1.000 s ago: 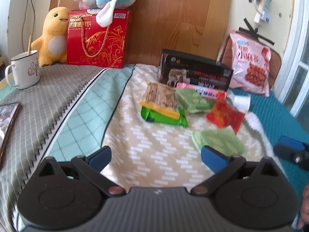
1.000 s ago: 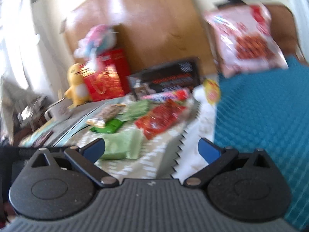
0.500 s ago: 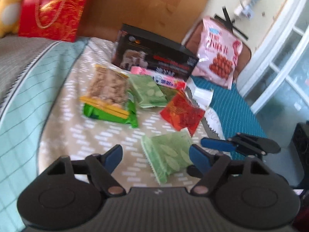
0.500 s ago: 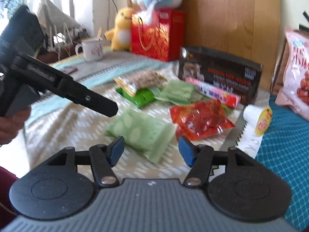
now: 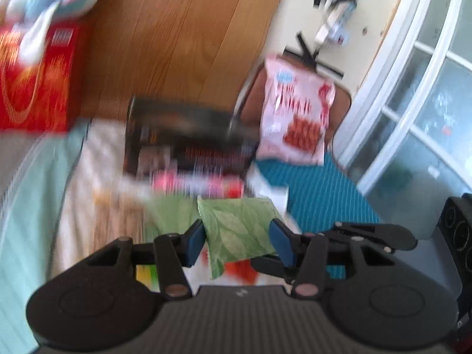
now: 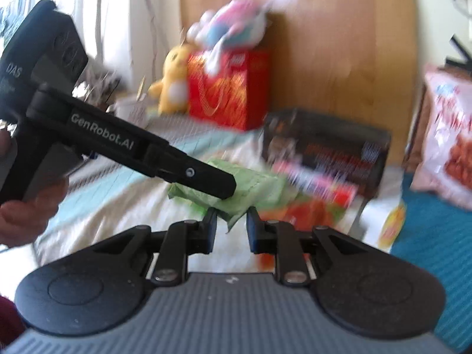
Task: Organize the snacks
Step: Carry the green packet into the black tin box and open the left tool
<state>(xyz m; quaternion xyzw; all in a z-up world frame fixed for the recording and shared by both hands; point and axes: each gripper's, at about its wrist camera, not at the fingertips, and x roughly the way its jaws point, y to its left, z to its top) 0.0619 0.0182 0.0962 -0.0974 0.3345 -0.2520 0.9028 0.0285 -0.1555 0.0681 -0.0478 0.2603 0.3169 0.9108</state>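
- Left wrist view: our left gripper (image 5: 239, 242) has gone from fully spread to partly closed in the last second. Its jaws are closing on the green leaf-print packet (image 5: 240, 231), which sits between the blue pads and appears raised off the bedspread (image 5: 97, 177).
- Right wrist view: our right gripper (image 6: 231, 230) has clamped down from wide open and pinches 1 corner of the same packet (blur hides the exact contact).
- Both tools now engage 1 packet, so we judge the first pick under way; the other snacks and the black box (image 6: 327, 147) remain unsorted.
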